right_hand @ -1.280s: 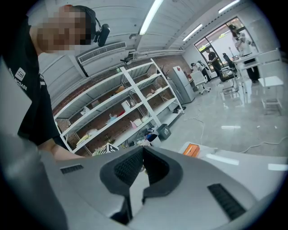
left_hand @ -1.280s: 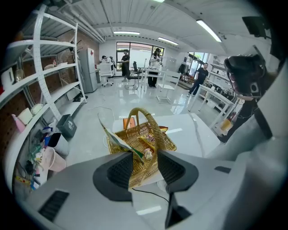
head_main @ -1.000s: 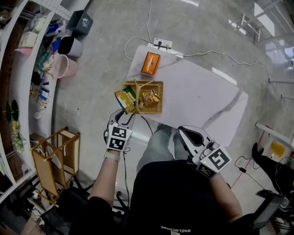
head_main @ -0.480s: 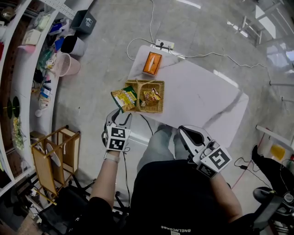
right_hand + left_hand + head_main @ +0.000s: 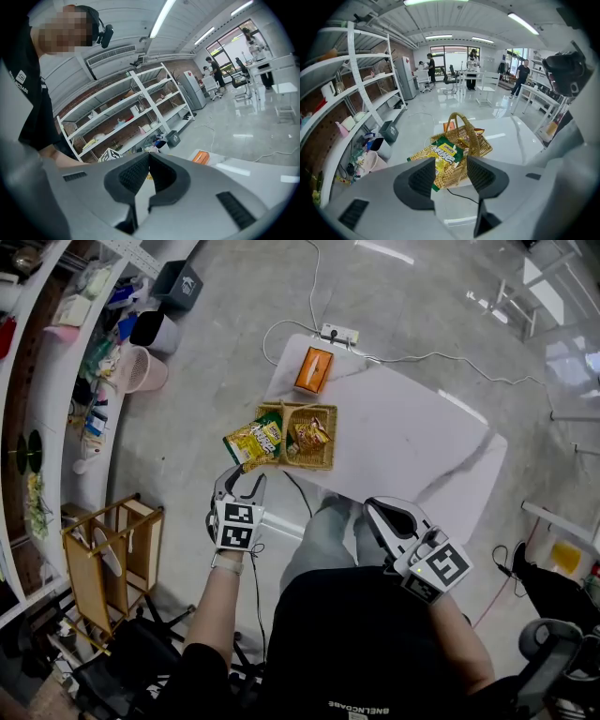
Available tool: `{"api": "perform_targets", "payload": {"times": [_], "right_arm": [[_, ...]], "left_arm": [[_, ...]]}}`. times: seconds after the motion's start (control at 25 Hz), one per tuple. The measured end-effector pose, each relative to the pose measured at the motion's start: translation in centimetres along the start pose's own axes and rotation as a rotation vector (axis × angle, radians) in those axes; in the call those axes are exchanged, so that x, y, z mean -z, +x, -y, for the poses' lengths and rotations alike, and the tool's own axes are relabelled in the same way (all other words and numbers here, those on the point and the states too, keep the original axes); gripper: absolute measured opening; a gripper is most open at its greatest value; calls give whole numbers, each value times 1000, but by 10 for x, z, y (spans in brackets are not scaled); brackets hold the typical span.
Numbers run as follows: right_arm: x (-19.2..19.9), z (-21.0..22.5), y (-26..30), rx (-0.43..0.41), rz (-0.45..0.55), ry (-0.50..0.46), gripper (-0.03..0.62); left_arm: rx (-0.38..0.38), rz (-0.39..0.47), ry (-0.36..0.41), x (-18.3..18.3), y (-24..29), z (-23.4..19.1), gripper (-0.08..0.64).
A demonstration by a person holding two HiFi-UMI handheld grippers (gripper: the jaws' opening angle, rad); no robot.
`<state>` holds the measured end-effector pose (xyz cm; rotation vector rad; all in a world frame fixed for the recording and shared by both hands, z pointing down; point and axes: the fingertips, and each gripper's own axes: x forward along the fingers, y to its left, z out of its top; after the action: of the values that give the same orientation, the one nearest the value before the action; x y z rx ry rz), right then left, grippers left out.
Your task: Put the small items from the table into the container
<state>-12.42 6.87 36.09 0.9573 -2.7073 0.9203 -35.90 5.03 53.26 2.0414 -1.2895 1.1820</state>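
1. Right gripper (image 5: 149,161): held low, close to the body, off the table's near edge. Its jaws are closed tip to tip with nothing between them.
2. Left gripper (image 5: 451,173): positioned just short of the table's near-left corner, pointed down at the basket. Its jaws stand apart and grip nothing; the pads are clear of everything.
3. Yellow snack packet (image 5: 251,440): lies across the left rim of the wicker basket (image 5: 323,463), part over the inside and part hanging outside. It is seated, but not securely.
4. Basket contents: 1 further snack packet (image 5: 307,435) lies inside, under the handle. Any smaller contents cannot be made out.
5. Orange box (image 5: 314,369): rests on the white table (image 5: 412,437) beyond the basket, apart from it.

Step in hand, as judged: depositing the yellow packet. The next move calls for nudging or re-gripping the overhanging packet so that it drops fully inside. The orange box is then the only loose item visible on the table.
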Motion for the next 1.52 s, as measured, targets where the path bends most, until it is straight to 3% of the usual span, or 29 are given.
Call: {"api": "perform_targets", "payload": {"times": [0.36,0.68,1.16,1.52], "right_arm": [[-8,-6,-1,-4,33,-16,9],[-35,-3,-14,25,104,-49,9],[-117,9,-78,122,304,-125,9],[-161,24,-165,221,452,-169,9]], "left_arm": [[32,101,-1,-34,-18,16,192],[115,269,50,-113,-55,52,190],[295,529,172,-244,-125,149,190],[486,702,167,-316,-179,245,190]]}}
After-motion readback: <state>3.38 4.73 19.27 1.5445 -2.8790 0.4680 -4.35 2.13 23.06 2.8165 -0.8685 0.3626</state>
